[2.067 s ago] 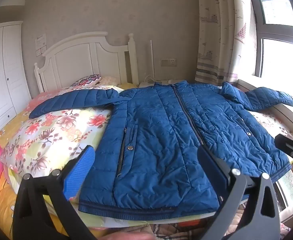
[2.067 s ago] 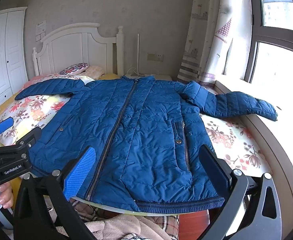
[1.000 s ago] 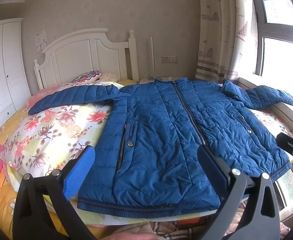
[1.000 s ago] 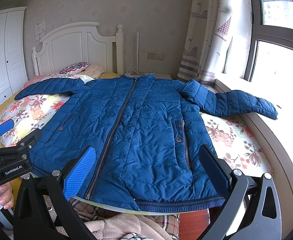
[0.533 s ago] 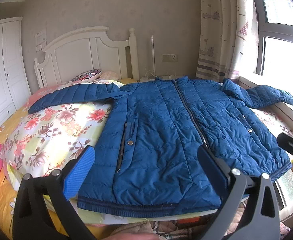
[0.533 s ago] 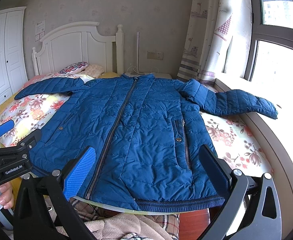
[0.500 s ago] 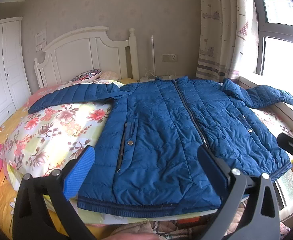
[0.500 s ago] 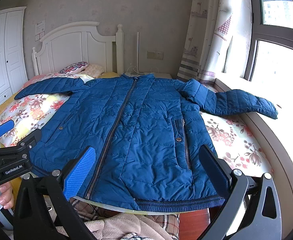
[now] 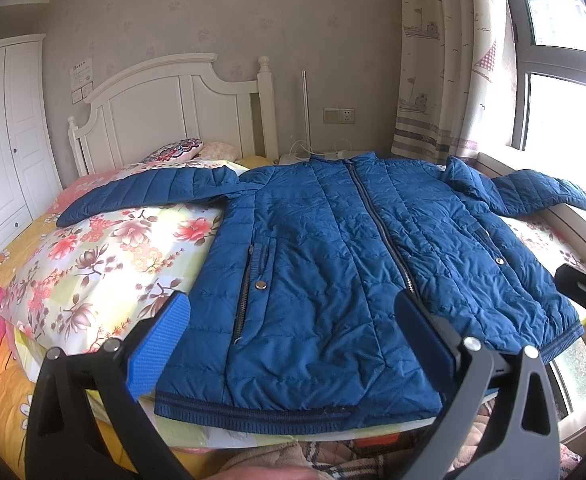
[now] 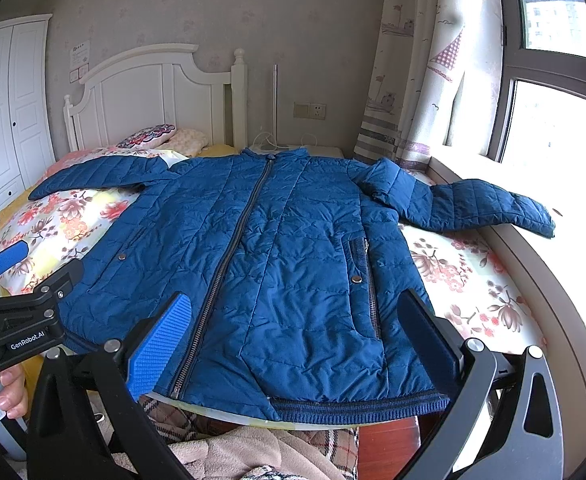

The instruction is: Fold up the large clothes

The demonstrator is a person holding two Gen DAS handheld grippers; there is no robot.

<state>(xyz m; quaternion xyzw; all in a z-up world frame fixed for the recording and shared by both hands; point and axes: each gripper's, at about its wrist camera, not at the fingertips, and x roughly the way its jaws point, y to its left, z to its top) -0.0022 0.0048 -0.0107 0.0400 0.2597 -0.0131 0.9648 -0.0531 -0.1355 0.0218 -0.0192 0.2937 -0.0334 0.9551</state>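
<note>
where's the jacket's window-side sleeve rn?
In the right wrist view, the sleeve lies at the right, stretched from the blue jacket across the floral bedding toward the window sill.

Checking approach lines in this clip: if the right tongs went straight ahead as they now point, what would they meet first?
Probably the blue jacket: the right tongs, open and empty, point over its hem toward the front panel right of the zipper. Their height above the fabric is unclear.

Jacket [image 9: 333,264]: blue, quilted. Bedsheet [image 9: 105,256]: pale, pink-red floral. Headboard [image 9: 173,108]: white. Curtain [image 10: 421,60]: cream, boat print. Gripper pad [image 10: 159,344]: blue ribbed.
</note>
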